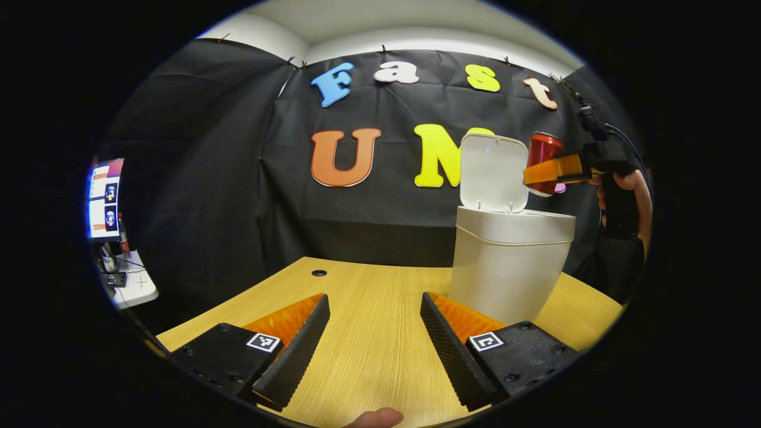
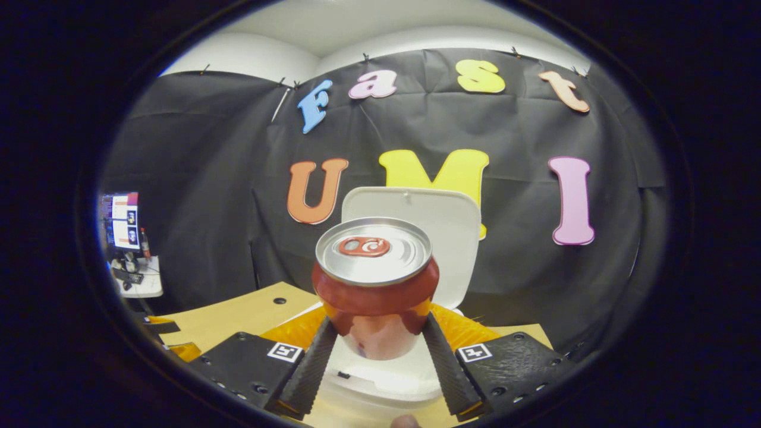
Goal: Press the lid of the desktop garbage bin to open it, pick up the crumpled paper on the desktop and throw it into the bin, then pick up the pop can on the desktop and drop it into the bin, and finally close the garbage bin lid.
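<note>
A white garbage bin (image 1: pixel 508 261) stands on the wooden desktop (image 1: pixel 368 333) with its lid (image 1: pixel 493 172) raised upright. In the left gripper view my right gripper (image 1: pixel 550 172) hovers at the bin's upper right, holding a red pop can (image 1: pixel 542 156) above the rim. In the right gripper view my right gripper (image 2: pixel 376 345) is shut on the pop can (image 2: pixel 376 285), upright, just over the bin's open mouth (image 2: pixel 380 374), with the lid (image 2: pixel 443 229) behind it. My left gripper (image 1: pixel 374 333) is open, low over the desktop, left of the bin, with nothing between its fingers.
A hand (image 1: pixel 624 190) holds the right gripper in the left gripper view. A small round hole (image 1: pixel 319 273) sits in the desktop at the back left. A side table (image 1: pixel 128 282) with a monitor (image 1: pixel 106 199) stands far left, beyond the desk's edge.
</note>
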Available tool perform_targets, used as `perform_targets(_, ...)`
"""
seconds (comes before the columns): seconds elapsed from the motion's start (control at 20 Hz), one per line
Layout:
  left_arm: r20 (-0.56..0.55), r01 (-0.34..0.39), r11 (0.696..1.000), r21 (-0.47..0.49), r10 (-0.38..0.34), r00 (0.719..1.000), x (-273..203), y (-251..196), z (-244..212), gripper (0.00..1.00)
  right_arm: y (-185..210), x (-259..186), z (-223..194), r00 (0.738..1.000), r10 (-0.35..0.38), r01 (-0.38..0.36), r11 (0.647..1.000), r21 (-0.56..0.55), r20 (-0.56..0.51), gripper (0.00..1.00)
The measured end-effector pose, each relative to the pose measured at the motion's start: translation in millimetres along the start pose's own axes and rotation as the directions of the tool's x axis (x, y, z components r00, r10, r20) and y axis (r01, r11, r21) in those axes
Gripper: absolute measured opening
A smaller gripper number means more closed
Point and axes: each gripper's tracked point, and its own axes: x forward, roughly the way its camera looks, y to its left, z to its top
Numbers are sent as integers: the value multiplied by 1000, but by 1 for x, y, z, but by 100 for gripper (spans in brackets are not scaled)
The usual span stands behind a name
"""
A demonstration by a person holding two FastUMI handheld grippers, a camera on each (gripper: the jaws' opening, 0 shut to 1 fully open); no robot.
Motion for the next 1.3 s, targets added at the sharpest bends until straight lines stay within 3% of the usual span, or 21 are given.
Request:
perform_targets(0.35,-13,-19,1000,1,19,1000,-1,10,-3,99,-6,12,-5,999,-31,30,1000,-4,-25,81)
perform_targets(0.85,-9,15,1000,3,-15,1000,-6,0,-1,99,-10,21,-10,997,-56,55,998,-24,-46,82)
perform_targets(1.05,-7,18,1000,6,-18,1000,-8,-1,1,99,-9,17,-5,998,-57,57,998,1,-29,86)
perform_targets(1.1,-7,19,1000,6,-19,1000,-8,-3,1,99,-11,15,-4,998,-59,59,998,9,-19,92)
perform_targets(1.15,-7,20,1000,8,-20,1000,-8,-3,0,99,-12,13,0,998,-66,66,998,21,-4,89)
perform_targets(1.2,-10,23,1000,10,-23,1000,-8,-3,0,99,-12,10,5,997,-72,71,997,35,16,94)
perform_targets(1.3,-13,27,1000,10,-27,1000,-10,-4,-1,99,-14,5,21,994,-88,83,994,72,68,90)
